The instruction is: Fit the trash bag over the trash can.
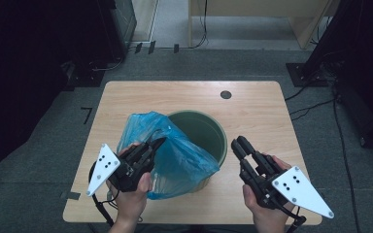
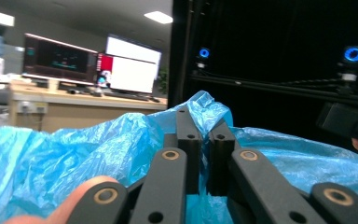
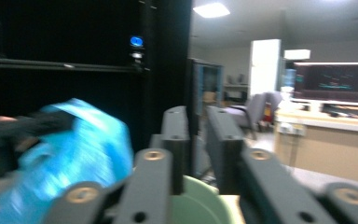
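A crinkled blue bag [image 1: 167, 155] drapes over the near-left rim of a green bin [image 1: 209, 133] at mid-table [image 1: 252, 104]. The left gripper [image 1: 159, 142] has its fingers pinching the bag's edge; the right gripper [image 1: 239, 144], just right of the bin, has fingers slightly parted, holding nothing.

Wooden table [image 1: 126, 94] under green bin [image 1: 213, 130]

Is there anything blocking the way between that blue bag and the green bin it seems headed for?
Nothing visible does. The blue bag is pinched in the left gripper and already drapes over the near-left rim of the green bin. The bin's mouth looks open, and the right gripper holds nothing, off to the bin's right.
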Demonstrator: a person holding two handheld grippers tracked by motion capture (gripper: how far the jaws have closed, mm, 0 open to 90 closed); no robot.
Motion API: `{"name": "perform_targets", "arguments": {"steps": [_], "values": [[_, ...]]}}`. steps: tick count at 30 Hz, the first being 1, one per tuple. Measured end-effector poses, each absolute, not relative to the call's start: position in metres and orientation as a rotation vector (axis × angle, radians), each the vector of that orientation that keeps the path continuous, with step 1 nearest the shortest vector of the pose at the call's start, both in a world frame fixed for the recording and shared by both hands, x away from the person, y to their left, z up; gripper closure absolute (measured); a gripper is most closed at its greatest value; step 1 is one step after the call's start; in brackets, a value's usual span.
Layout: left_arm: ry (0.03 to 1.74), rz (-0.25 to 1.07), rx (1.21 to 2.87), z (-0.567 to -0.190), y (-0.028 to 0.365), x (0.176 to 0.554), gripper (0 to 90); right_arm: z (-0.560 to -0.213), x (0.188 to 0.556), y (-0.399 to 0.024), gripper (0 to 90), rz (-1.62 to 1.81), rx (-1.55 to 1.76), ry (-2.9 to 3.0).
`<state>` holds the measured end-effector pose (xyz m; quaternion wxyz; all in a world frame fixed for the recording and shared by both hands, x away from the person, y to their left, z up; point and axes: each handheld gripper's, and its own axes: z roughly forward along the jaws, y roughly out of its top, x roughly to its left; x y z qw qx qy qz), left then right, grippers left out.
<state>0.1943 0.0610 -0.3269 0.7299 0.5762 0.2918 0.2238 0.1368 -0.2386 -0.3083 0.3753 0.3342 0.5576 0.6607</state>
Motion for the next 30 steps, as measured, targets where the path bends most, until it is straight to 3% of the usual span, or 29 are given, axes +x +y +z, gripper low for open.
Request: {"name": "perform_targets", "arguments": {"steps": [5, 8, 10, 12, 15, 17, 25, 30], "values": [[0.604, 0.477, 1.287, -0.326, 0.053, 0.189, 88.9, -0.301, 0.126, -0.222, 56.3, 1.734, 0.781, 1.497], [0.592, 0.464, 1.290, -0.325, 0.051, 0.187, 88.9, -0.301, 0.123, -0.212, 54.7, 1.753, 0.760, 1.547], [0.586, 0.452, 1.288, -0.324, 0.050, 0.185, 88.9, -0.305, 0.126, -0.207, 60.2, 1.734, 0.755, 1.593], [0.580, 0.446, 1.287, -0.323, 0.050, 0.184, 88.9, -0.311, 0.131, -0.203, 74.9, 1.701, 0.773, 1.637], [0.579, 0.432, 1.274, -0.323, 0.051, 0.185, 88.1, -0.318, 0.138, -0.203, 89.3, 1.682, 0.829, 1.661], [0.580, 0.430, 1.266, -0.323, 0.053, 0.185, 83.2, -0.321, 0.141, -0.204, 90.0, 1.682, 0.849, 1.649], [0.523, 0.453, 1.282, -0.318, 0.053, 0.185, 48.4, -0.317, 0.140, -0.216, 90.0, 1.673, 0.863, 1.550], [0.479, 0.448, 1.313, -0.316, 0.053, 0.185, 43.9, -0.313, 0.139, -0.226, 90.0, 1.667, 0.882, 1.493]]}}
